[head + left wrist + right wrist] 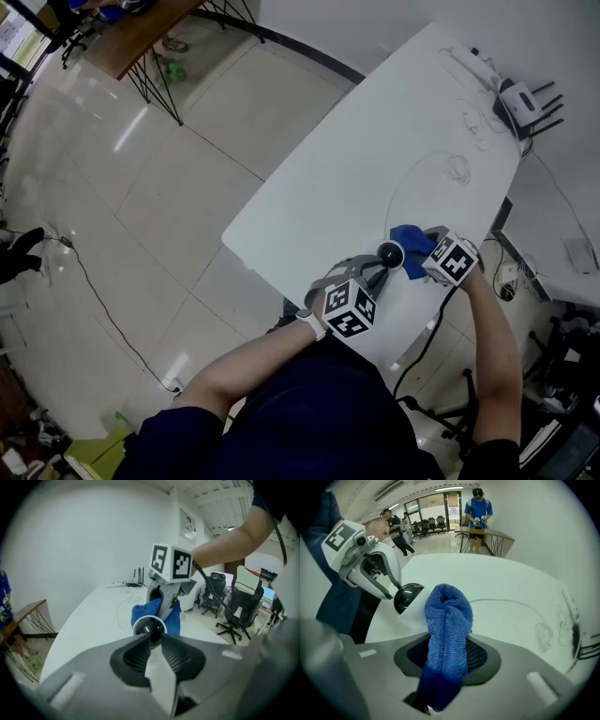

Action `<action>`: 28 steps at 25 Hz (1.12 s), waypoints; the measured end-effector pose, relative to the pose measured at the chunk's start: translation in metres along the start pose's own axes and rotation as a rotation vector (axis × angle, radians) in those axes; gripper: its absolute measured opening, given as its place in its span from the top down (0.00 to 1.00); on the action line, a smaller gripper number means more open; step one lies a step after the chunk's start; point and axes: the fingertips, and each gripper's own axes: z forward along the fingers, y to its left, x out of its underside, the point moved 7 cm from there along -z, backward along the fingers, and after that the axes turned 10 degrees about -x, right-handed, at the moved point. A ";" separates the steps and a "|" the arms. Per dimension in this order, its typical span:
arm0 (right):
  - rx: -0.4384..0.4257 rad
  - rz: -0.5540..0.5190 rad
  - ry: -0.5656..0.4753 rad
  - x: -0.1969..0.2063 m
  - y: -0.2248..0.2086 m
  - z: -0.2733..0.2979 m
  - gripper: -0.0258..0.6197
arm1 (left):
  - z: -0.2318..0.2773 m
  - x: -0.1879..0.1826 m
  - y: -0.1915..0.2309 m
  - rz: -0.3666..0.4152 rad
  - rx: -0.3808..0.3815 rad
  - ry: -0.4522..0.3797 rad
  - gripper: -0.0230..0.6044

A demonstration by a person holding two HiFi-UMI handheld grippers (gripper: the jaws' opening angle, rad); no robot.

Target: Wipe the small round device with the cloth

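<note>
Gripping the small round device point(389, 251) over the near edge of the white table point(375, 159) with the left gripper point(380, 272), jaws closed on it, forearm reaching in low. Clamping a bunched blue cloth point(408, 242) in the right gripper point(422, 258), jaws pointed steeply down, just beside the device.

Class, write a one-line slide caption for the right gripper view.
The right gripper clamps a blue cloth beside the small round device, which the left gripper holds at the white table.
</note>
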 end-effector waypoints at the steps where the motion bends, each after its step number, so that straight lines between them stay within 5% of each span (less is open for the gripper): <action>1: -0.038 0.029 0.003 0.004 -0.004 0.009 0.71 | 0.000 0.000 0.000 -0.004 -0.002 0.000 0.85; 5: -0.093 0.131 0.006 0.009 -0.011 0.028 0.71 | 0.001 0.000 -0.002 -0.005 0.000 0.003 0.85; 11: 0.051 0.135 -0.075 0.001 0.007 0.000 0.71 | -0.007 0.006 -0.002 -0.009 0.010 0.010 0.85; 18: 0.346 -0.212 -0.180 -0.035 0.068 -0.081 0.71 | -0.012 0.004 0.000 0.000 0.000 -0.009 0.85; 22: 0.400 -0.446 -0.089 -0.050 0.096 -0.070 0.71 | -0.013 -0.003 -0.004 0.018 0.008 -0.023 0.85; 28: 0.349 -0.410 -0.031 -0.054 0.059 -0.065 0.71 | -0.007 -0.009 -0.009 0.012 0.023 -0.018 0.85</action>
